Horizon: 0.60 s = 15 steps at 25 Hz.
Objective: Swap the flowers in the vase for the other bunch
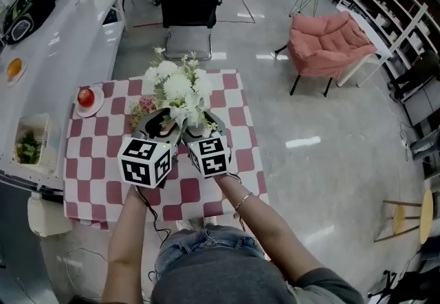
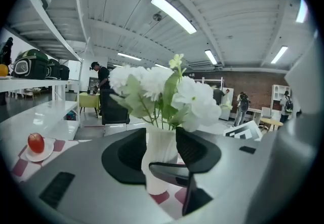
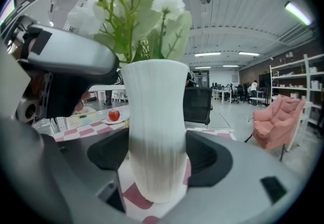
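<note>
- The vase is stood near the middle of the checked worktop, with white flowers upright in it
- The right claw is clamped low on the vase, with both pads pressed against its ribbed wall
- The left claw is held with its jaws apart and the vase is seen between them; a gap at the pads cannot be made out for sure, but no grip seems to be taken
- In the left gripper view, a jaw of the right claw is seen across the foot of the vase
- A pink bunch is laid on the worktop just beside the vase, to its left in the head view, and is partly hidden by the left claw
- An apple is set on a plate near the worktop's far left corner, well apart from the vase
</note>
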### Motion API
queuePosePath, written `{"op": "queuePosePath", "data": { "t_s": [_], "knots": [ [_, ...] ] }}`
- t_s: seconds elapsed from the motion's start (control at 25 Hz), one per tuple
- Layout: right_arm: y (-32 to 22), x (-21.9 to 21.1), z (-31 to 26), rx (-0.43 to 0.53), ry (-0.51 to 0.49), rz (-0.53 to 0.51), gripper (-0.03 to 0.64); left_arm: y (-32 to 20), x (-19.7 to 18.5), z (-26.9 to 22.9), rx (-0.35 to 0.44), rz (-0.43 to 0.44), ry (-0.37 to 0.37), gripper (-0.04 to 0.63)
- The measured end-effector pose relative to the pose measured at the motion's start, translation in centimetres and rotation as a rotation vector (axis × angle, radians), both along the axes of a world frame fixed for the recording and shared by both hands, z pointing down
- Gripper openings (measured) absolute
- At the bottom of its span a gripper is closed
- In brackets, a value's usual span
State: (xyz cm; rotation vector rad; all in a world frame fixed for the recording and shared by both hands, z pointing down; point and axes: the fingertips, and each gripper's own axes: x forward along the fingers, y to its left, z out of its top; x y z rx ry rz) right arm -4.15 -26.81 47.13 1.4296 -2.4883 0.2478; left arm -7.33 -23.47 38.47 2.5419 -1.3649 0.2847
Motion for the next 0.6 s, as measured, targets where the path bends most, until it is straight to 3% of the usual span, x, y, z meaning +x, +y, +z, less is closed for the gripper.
{"op": "queuePosePath", "data": {
  "t_s": [0.6],
  "knots": [
    [0.7, 0.2, 0.5, -0.006, -0.001, 0.017, 0.353, 2.1, -3.5, 2.3, -0.073, -0.064, 0.021, 0.195]
  ]
}}
